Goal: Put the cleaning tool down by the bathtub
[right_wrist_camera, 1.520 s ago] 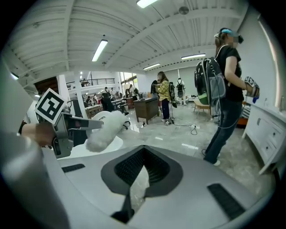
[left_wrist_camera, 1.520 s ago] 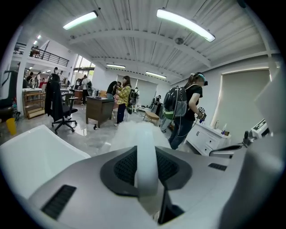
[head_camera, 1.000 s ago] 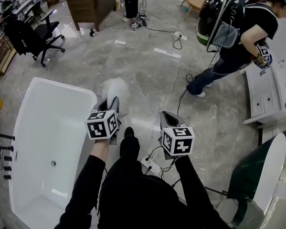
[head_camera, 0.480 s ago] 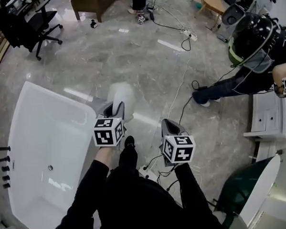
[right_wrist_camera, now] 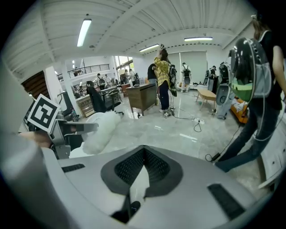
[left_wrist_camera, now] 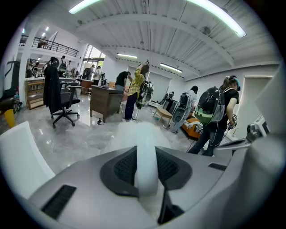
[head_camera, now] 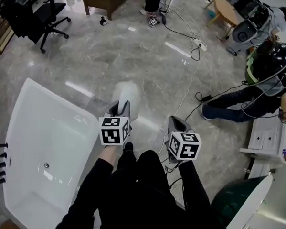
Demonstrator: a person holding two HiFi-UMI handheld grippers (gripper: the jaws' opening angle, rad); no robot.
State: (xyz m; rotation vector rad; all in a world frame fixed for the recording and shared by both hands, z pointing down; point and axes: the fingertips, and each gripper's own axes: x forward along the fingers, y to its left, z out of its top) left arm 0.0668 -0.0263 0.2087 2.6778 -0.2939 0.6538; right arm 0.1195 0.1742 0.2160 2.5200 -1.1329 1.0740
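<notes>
1. Left hand-held gripper (head_camera: 123,107) is clamping the white handle of the duster (head_camera: 126,92).
2. Right hand-held gripper (head_camera: 176,126) is sitting closed, with nothing in it.
3. The duster's fluffy head is hanging over the floor (head_camera: 145,63), just beside the bathtub (head_camera: 20,142) corner.

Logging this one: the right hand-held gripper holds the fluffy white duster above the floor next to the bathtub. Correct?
Wrong gripper: the left hand-held gripper holds the duster, its handle clamped between the jaws in the left gripper view. The right hand-held gripper holds nothing. The rest stands: above the floor, next to the bathtub.
</notes>
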